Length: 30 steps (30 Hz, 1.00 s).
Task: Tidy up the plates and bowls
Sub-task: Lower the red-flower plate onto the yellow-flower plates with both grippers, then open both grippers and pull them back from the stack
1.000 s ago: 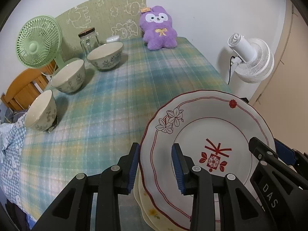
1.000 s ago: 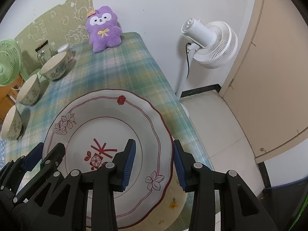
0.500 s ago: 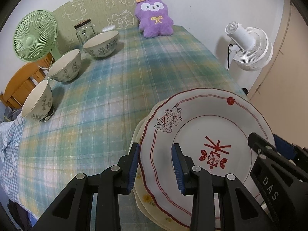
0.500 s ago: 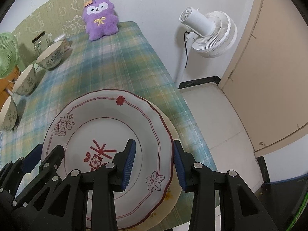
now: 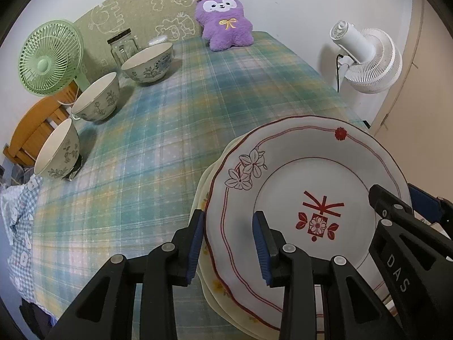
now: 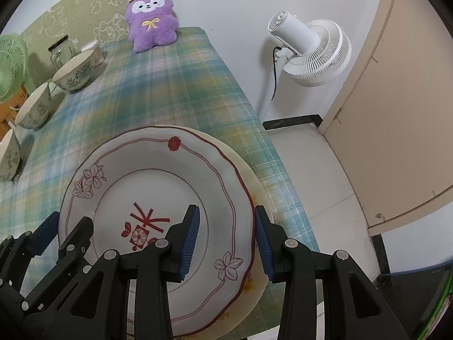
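Note:
A white plate with red trim and a red flower motif [image 5: 305, 187] [image 6: 153, 195] is held at both sides, just above a stack of cream plates [image 5: 211, 291] [image 6: 254, 280] at the table's near right corner. My left gripper [image 5: 228, 240] is shut on the plate's left rim. My right gripper [image 6: 227, 238] is shut on its right rim. Three floral bowls stand along the left side: a near one [image 5: 58, 153], a middle one [image 5: 96, 100] and a far one [image 5: 148, 62].
The table has a green plaid cloth [image 5: 158, 130]. A purple plush [image 5: 225, 19], a glass jar [image 5: 123, 45] and a green fan [image 5: 49, 56] are at the back and left. A white standing fan [image 6: 308, 48] is on the floor to the right of the table.
The held plate has come lower and closer over the cream stack, which shows more under it. Both grippers stayed clamped on its rims.

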Each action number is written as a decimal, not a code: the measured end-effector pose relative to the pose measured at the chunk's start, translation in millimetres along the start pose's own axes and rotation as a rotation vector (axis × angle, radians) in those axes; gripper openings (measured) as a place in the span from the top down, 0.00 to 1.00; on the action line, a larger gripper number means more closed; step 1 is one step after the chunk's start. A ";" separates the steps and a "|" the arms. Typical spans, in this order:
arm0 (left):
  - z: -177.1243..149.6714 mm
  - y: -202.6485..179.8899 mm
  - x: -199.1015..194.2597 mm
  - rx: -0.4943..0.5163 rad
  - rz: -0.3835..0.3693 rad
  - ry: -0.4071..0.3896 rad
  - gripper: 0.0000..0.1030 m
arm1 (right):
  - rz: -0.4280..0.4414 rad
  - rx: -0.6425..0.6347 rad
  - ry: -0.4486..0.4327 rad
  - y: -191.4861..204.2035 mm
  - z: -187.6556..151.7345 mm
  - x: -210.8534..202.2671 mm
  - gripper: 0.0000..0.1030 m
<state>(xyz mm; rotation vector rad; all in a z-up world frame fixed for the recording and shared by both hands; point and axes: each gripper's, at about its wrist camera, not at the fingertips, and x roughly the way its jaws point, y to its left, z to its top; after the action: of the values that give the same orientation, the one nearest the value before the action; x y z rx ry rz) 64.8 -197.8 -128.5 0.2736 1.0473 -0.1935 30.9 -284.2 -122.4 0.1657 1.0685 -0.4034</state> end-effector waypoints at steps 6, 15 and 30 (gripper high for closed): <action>-1.9 -3.1 1.1 0.024 0.010 -0.015 0.63 | -0.004 -0.023 -0.008 4.0 -2.4 0.1 0.55; -0.6 2.6 5.2 -0.010 -0.041 0.008 0.41 | 0.052 -0.032 -0.015 2.1 0.5 1.0 0.29; 15.6 28.3 -22.3 -0.078 -0.160 -0.016 0.21 | 0.125 -0.029 -0.058 6.5 21.7 -32.9 0.20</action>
<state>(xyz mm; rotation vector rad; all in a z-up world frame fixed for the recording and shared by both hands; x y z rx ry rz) 74.8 -175.2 -97.9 0.1177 1.0588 -0.2974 37.4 -277.4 -83.6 0.1929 1.0011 -0.2785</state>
